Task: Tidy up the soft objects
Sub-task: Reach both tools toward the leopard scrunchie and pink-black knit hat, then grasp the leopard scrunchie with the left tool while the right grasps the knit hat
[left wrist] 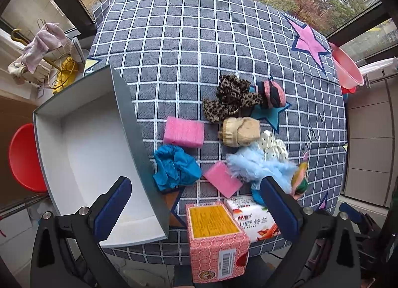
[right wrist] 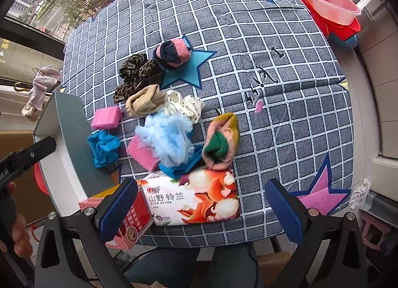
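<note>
A pile of soft things lies on the checked cloth: two pink sponges (left wrist: 183, 131) (left wrist: 222, 179), a blue crumpled cloth (left wrist: 175, 167), a leopard scrunchie (left wrist: 230, 97), a beige sock roll (left wrist: 240, 130), a navy-pink sock roll (right wrist: 172, 53), a light blue pouf (right wrist: 166, 138), a spotted white scrunchie (right wrist: 184, 105), a multicoloured sock roll (right wrist: 220, 145) and a tissue pack (right wrist: 196, 198). An empty grey box (left wrist: 87, 153) stands at the left. My left gripper (left wrist: 199, 211) is open above a pink carton (left wrist: 215, 240). My right gripper (right wrist: 202, 209) is open over the tissue pack.
The table (right wrist: 286, 89) ends just in front of both grippers. Pink and red basins (right wrist: 330, 14) stand beyond its far right corner. A red basin (left wrist: 24, 158) sits left of the box. A rack with cloths (left wrist: 42, 49) stands at the far left by the window.
</note>
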